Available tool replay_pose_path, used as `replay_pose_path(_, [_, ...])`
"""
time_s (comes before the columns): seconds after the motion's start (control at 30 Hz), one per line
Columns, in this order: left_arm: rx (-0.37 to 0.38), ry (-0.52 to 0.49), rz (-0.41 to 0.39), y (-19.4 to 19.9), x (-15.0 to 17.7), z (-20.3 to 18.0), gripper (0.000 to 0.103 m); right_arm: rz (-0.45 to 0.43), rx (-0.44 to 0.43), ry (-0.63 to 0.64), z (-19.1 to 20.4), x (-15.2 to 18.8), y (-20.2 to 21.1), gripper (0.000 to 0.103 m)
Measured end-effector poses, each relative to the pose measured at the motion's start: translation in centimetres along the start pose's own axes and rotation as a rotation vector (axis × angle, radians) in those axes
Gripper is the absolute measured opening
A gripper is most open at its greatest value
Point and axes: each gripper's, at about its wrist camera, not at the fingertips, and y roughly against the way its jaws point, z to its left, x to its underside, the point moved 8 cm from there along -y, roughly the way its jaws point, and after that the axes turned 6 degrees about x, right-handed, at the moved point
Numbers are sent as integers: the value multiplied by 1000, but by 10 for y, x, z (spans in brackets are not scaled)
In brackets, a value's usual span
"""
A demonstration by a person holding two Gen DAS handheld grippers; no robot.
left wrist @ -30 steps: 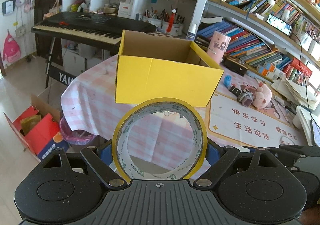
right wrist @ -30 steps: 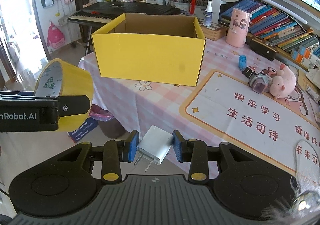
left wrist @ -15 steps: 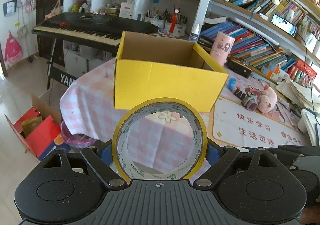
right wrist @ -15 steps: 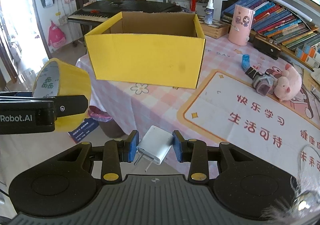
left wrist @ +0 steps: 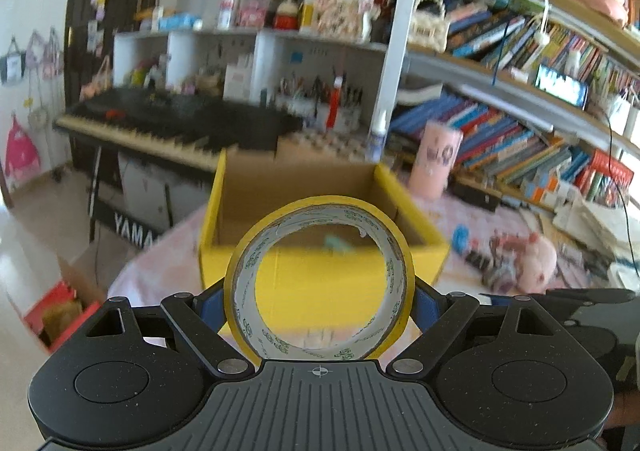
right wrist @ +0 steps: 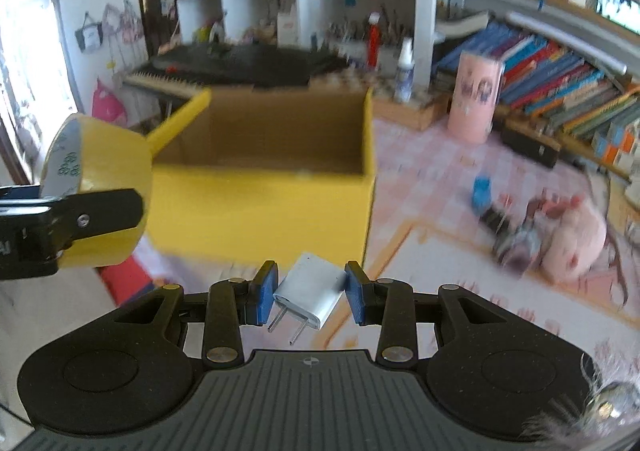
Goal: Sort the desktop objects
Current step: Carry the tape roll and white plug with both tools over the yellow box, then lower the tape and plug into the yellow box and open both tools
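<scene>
Open yellow box (left wrist: pixel 320 279) holds a small teal item (left wrist: pixel 335 241).

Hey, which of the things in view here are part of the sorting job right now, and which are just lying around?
In the job:
- yellow tape roll, in the left hand-held gripper
- white plug adapter, in the right hand-held gripper
- yellow box

Lying about:
- pink pig toy
- pink cup
- keyboard

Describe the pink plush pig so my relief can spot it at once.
Start at the open yellow box on the pink checked tablecloth. Look to its right, past the small blue item, to the printed mat below the bookshelves. The plush pig lies there: the only soft, rounded pink toy, unlike the upright pink cylinder behind.
</scene>
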Motion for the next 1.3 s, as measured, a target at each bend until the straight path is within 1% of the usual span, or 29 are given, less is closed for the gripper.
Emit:
replay_pose_path(0.1, [-3,-12,-54,-9,-23,-4,88,-63,10,3,-13,-30,-4,34])
replay_pose_path(0.2, [-29,-38,-93,-21,-41,-6,88,-110,6,0,-24,-57,-10,34])
replay_pose_path(0.27, [-57,-49,-99,-32,-49,-6,88,-130,-1,1,-30,-71,-17,34])
replay_pose_path(0.4, [-101,-39,-95,-56,-56,0,88,-148,-18,16,-40,-94,-38,34])
replay_pose_path(0.5, [-142,-46,-69,-78,-54,5,88,-150,-38,22,-41,-104,-53,34])
replay_pose_path(0.6, [-179,-59,-24,-100,-48,11,88,-154,-65,37,-38,-113,-67,34])
replay_pose_path(0.77, [-203,-44,69,-128,-33,16,88,-144,-123,88,-26,-125,-93,34])
replay_pose_path(0.9, [-211,-45,145,-145,-24,18,88,-91,-174,115,-17,-127,-121,34])
replay_pose_path(1.1, [-211,-46,229,-161,-14,18,88,18,-239,174,-2,-123,-160,34])
replay_pose_path(1.3, [-204,-55,293,-172,-6,15,88,89,-278,288,14,-120,-185,34])
